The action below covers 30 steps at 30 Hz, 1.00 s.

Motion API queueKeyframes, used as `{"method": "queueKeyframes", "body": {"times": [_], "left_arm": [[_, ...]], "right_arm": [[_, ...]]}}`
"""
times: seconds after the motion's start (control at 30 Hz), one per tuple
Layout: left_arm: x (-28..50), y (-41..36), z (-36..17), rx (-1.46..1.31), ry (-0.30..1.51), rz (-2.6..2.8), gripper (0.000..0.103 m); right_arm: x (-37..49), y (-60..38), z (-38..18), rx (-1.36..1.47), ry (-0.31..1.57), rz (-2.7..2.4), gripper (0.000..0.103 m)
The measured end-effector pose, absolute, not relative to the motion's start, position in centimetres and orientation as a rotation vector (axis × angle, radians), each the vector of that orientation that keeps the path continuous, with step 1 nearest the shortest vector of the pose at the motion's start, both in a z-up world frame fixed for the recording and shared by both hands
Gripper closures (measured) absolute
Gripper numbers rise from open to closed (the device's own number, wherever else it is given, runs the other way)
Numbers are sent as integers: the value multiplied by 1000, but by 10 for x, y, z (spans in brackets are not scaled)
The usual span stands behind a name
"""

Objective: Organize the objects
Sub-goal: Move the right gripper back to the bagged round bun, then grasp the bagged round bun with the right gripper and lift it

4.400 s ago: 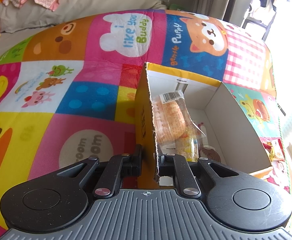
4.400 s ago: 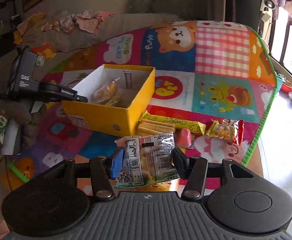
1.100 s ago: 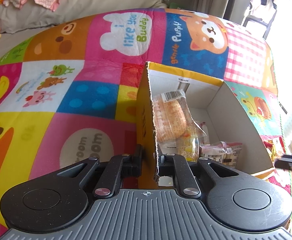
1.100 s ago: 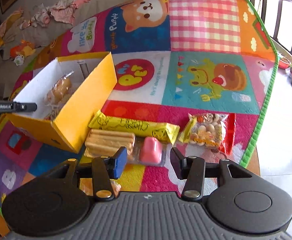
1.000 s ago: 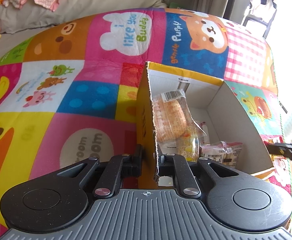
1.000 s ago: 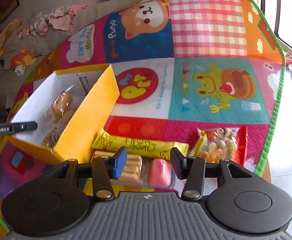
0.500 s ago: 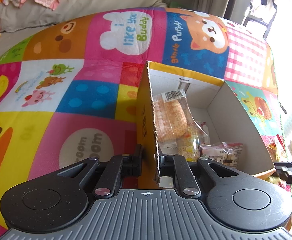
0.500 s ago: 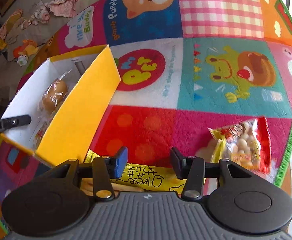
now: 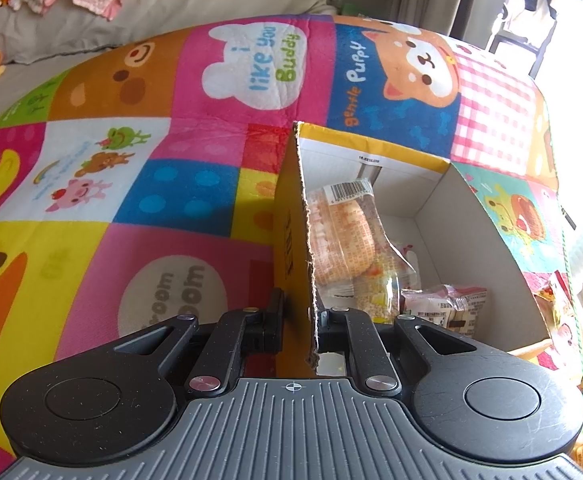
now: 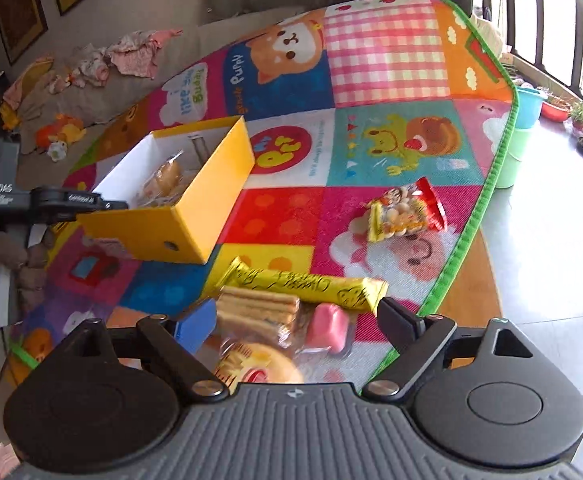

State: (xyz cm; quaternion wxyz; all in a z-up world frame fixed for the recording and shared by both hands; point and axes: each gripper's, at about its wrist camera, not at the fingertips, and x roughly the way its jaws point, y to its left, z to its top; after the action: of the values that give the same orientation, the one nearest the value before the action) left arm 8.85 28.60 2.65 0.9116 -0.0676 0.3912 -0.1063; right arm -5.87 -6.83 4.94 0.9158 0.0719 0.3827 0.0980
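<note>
The left gripper (image 9: 298, 316) stayed clamped on the yellow box (image 10: 195, 216) wall. The right gripper (image 10: 297, 318), emptied after dropping a packet into the box, had pulled back, fingers spread around the wafer-and-pink-sweet pack (image 10: 287, 320), likely the next pick.
</note>
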Motion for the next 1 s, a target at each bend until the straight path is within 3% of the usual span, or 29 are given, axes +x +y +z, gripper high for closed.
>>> {"method": "queueKeyframes", "body": {"times": [0.33, 0.47, 1.0], "left_arm": [[87, 286, 26, -131, 807, -222, 90], [87, 287, 26, -136, 805, -224, 90], [87, 284, 27, -119, 811, -225, 90]], "right_arm": [[-61, -37, 8, 185, 900, 179, 18], [-69, -23, 15, 115, 874, 214, 44], [-64, -2, 85, 97, 707, 336, 46]]}}
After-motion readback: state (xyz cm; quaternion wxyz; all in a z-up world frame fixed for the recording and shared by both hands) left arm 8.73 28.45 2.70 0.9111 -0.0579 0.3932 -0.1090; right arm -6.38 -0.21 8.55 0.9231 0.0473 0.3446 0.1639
